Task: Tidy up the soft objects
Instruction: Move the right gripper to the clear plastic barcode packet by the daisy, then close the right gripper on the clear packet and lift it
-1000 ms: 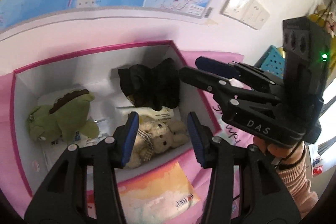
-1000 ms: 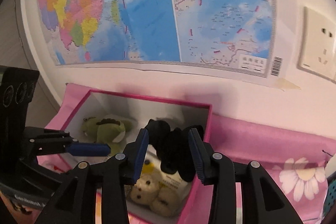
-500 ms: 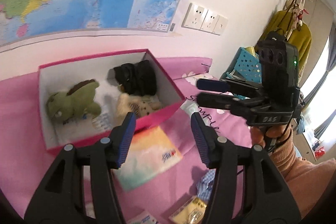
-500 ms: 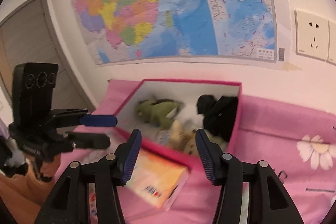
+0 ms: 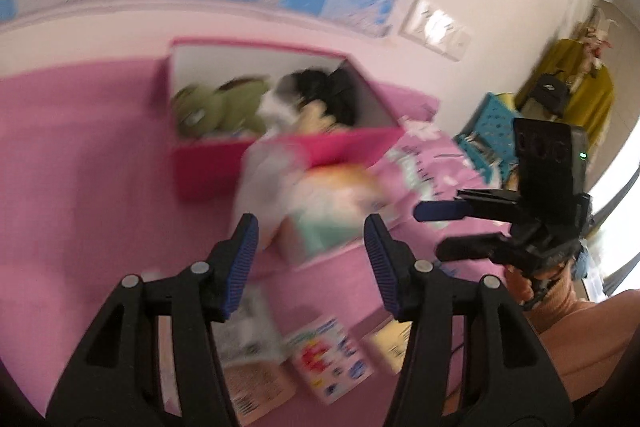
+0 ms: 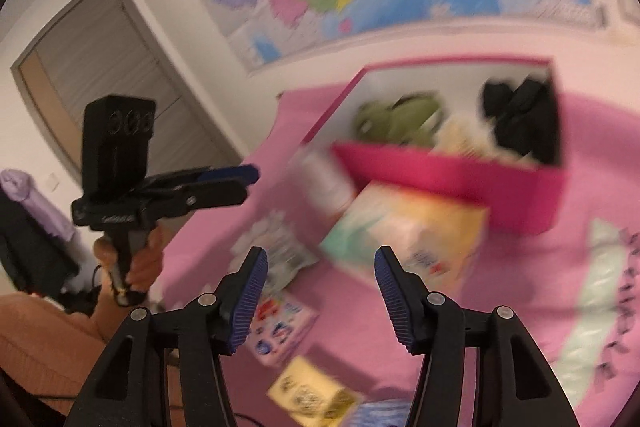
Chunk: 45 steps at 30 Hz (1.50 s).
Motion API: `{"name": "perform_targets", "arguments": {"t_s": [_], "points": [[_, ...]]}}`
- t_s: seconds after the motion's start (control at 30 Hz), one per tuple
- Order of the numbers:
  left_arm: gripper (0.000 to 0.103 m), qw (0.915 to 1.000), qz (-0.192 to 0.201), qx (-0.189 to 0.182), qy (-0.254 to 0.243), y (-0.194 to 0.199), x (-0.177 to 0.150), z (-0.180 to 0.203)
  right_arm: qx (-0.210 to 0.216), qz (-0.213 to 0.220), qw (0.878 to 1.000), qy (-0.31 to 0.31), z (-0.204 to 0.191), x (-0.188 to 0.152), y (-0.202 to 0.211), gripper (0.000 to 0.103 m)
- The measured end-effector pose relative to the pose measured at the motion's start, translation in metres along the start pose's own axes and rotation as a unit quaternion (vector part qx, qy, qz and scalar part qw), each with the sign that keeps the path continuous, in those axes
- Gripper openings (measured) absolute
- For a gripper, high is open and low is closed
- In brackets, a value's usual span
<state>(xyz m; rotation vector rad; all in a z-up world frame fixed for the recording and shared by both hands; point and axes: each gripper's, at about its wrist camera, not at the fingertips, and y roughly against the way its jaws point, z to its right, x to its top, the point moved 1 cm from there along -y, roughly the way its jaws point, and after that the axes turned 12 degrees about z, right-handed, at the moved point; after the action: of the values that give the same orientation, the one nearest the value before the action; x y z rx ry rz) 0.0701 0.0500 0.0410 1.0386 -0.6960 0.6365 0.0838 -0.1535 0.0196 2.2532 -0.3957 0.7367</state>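
Note:
An open pink box (image 5: 280, 147) stands on the pink cloth by the wall. Inside it lie a green plush (image 5: 216, 107), a cream teddy bear (image 5: 316, 115) and a black soft item (image 5: 336, 91). The right wrist view shows the same box (image 6: 440, 175), green plush (image 6: 396, 115), bear (image 6: 464, 139) and black item (image 6: 520, 115). A pastel soft pack (image 5: 332, 211) lies in front of the box, also in the right view as a soft pack (image 6: 408, 227). My left gripper (image 5: 310, 239) hangs open and empty over that pack. My right gripper (image 6: 320, 267) is open and empty too. Both views are blurred.
A white bottle-like thing (image 6: 324, 175) leans by the box's front corner. Small packets (image 6: 280, 323), a yellow packet (image 6: 312, 391) and a blue-white cloth (image 6: 380, 415) lie on the near cloth. A teal basket (image 5: 492, 123) stands at the right. A map covers the wall.
Both grippers have drawn back from the box and their jaws have widened. The black item, once between the right jaws, stays in the box. More of the near cloth shows.

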Motion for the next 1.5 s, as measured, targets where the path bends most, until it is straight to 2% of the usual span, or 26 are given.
{"name": "perform_targets", "arguments": {"t_s": [0.17,0.33,0.63,0.77,0.83,1.13,1.2,1.33,1.5], "points": [[0.057,0.9976,-0.031,0.044,0.043,0.003,-0.033,-0.038,0.018,-0.043,0.999,-0.009,-0.014,-0.023,-0.042,0.057],[0.057,0.9944,-0.05,0.061,0.07,0.009,-0.058,-0.062,0.022,-0.07,0.997,-0.019,-0.021,-0.037,-0.076,0.057],[0.057,0.992,-0.077,0.051,0.086,0.006,-0.081,-0.076,0.012,-0.095,0.995,-0.031,-0.024,-0.048,-0.116,0.057],[0.063,0.9913,-0.086,0.031,0.094,0.002,-0.086,-0.08,0.0,-0.102,0.994,-0.033,-0.024,-0.052,-0.132,0.057],[0.063,0.9903,-0.094,0.025,0.099,-0.001,-0.089,-0.082,-0.007,-0.106,0.994,-0.035,-0.024,-0.053,-0.14,0.057],[0.063,0.99,-0.094,0.006,0.105,-0.004,-0.088,-0.086,-0.003,-0.096,0.994,-0.048,-0.023,-0.053,-0.146,0.057],[0.061,0.99,-0.094,0.006,0.105,-0.005,-0.088,-0.087,0.0,-0.096,0.994,-0.052,-0.022,-0.054,-0.147,0.051],[0.051,0.9906,-0.096,0.014,0.096,-0.006,-0.088,-0.084,0.0,-0.099,0.993,-0.057,-0.021,-0.057,-0.148,0.029],[0.047,0.9914,-0.085,0.011,0.099,-0.002,-0.087,-0.084,-0.004,-0.085,0.995,-0.053,-0.022,-0.055,-0.143,0.018]]}}
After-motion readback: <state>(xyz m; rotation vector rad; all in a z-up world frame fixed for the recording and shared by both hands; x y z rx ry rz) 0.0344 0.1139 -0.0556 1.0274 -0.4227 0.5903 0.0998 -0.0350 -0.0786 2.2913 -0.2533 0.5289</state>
